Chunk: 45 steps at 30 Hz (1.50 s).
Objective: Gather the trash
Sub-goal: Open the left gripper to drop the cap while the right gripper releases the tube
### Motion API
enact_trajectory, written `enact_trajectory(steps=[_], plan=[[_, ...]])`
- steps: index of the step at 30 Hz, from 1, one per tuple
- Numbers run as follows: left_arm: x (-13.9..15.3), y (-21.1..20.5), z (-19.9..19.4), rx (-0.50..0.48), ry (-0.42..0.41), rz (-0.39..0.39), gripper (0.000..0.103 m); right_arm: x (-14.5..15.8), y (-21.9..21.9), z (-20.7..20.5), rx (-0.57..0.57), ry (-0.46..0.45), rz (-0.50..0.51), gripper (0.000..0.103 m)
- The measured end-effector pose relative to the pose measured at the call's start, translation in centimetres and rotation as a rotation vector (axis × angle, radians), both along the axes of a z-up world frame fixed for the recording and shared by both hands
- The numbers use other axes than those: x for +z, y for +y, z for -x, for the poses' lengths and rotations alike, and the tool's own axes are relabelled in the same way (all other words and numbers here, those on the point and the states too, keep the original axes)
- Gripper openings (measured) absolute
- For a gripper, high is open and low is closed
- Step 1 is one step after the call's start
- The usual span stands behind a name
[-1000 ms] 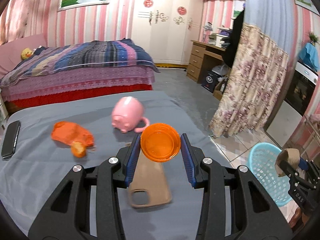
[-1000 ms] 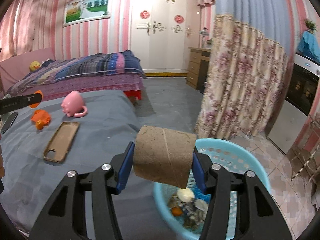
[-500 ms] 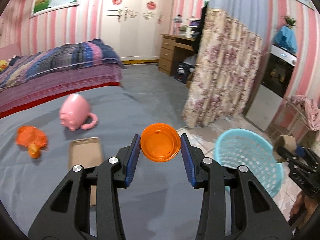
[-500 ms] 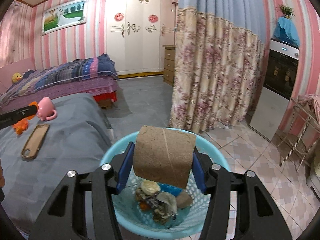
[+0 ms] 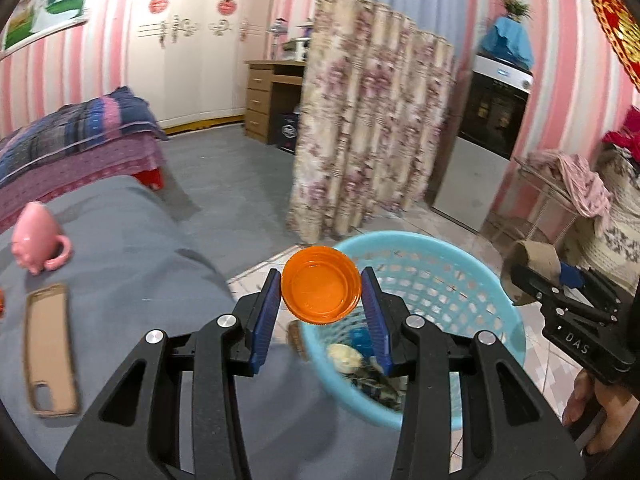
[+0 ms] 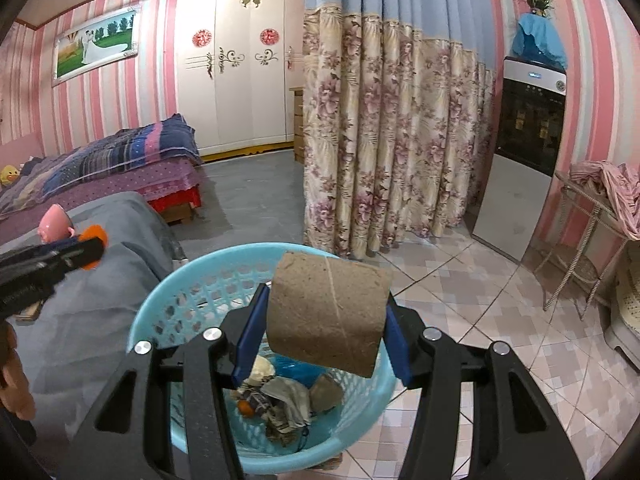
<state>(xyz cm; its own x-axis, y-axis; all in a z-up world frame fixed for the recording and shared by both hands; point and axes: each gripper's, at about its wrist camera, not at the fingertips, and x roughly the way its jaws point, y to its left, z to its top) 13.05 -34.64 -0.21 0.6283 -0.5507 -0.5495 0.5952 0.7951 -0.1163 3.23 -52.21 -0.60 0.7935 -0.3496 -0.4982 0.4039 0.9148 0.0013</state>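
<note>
Orange round plastic lid (image 5: 319, 285) is clamped edge-on betw. the blue pads of the left gripper (image 5: 320, 300); its hollow side faces the camera, disc axis along the fingers. It hangs over the near rim of the light-blue plastic mesh basket (image 5: 472, 256), which stands on tiled floor beside the grey-covered bed (image 5: 132, 248). Brown cardboard tube (image 6: 328, 312) is clamped in the right gripper (image 6: 322, 324), long axis running across from pad to pad, roughly horizontal, w/ its right end slightly lower. Tube sits above the basket (image 6: 160, 304), over trash already inside. Pink pig-shaped mug (image 5: 38, 238) and tan phone case (image 5: 50, 344) lie on the bed, apart from each other.
</note>
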Motion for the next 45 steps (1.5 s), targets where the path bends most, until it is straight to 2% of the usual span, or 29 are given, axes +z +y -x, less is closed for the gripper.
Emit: enact_trajectory(steps=[3,9,12,13,14,15,16,21,26,34,35,36,38,41,43,45], plan=[[-1.0,-1.9,-0.2,-0.029,0.006,-0.011,0.040,-0.4,-0.7,0.1,-0.010,0.003,-0.021,0.053],[-1.5,-5.0,-0.3,-0.079,-0.015,-0.037,0.040,-0.7,-1.4,0.5,-0.029,0.003,-0.020,0.053],[-1.6,-5.6,-0.5,-0.091,-0.001,-0.031,0.040,-0.9,-1.9,0.6,-0.040,0.008,-0.027,0.053],[-1.5,-5.6,-0.6,-0.090,-0.003,-0.030,0.042,-1.0,-2.0,0.6,-0.042,0.010,-0.030,0.053],[-1.4,-5.6,-0.7,-0.092,-0.007,-0.031,0.049,-1.1,-2.1,0.6,-0.043,0.013,-0.032,0.053],[-1.3,-5.6,-0.8,-0.091,-0.009,-0.034,0.069,-1.1,-2.1,0.6,-0.043,0.014,-0.032,0.053],[-1.0,-5.3,-0.8,-0.070,-0.022,-0.030,0.081,-1.1,-2.0,0.5,-0.043,0.016,-0.030,0.053],[0.3,-3.9,-1.1,-0.025,-0.058,-0.017,0.083,-1.0,-1.5,0.3,-0.037,0.014,-0.024,0.053],[1.5,-1.9,-0.9,0.027,-0.109,-0.031,0.093,-1.1,-0.6,-0.5,-0.024,0.017,-0.027,0.053],[1.7,3.2,-2.2,0.129,-0.061,-0.022,0.096,-1.6,1.3,-3.0,0.000,0.016,-0.035,0.054],[1.7,3.6,-2.3,0.136,-0.057,-0.018,0.096,-1.7,1.3,-3.5,0.004,0.016,-0.050,0.056],[1.8,4.1,-2.3,0.143,-0.055,-0.014,0.096,-1.8,1.3,-3.8,0.009,0.014,-0.066,0.067],[2.1,4.8,-2.2,0.150,-0.062,-0.018,0.096,-2.0,1.2,-4.2,0.011,0.006,-0.099,0.077],[2.6,5.6,-2.0,0.164,-0.085,-0.027,0.097,-1.9,1.8,-4.4,0.005,0.004,-0.105,0.086],[2.9,6.5,-2.0,0.171,-0.086,-0.019,0.097,-1.8,2.3,-4.5,0.001,-0.001,-0.093,0.088],[3.1,7.3,-2.2,0.181,-0.080,-0.007,0.097,-1.6,3.0,-4.3,-0.007,-0.012,-0.072,0.097]])
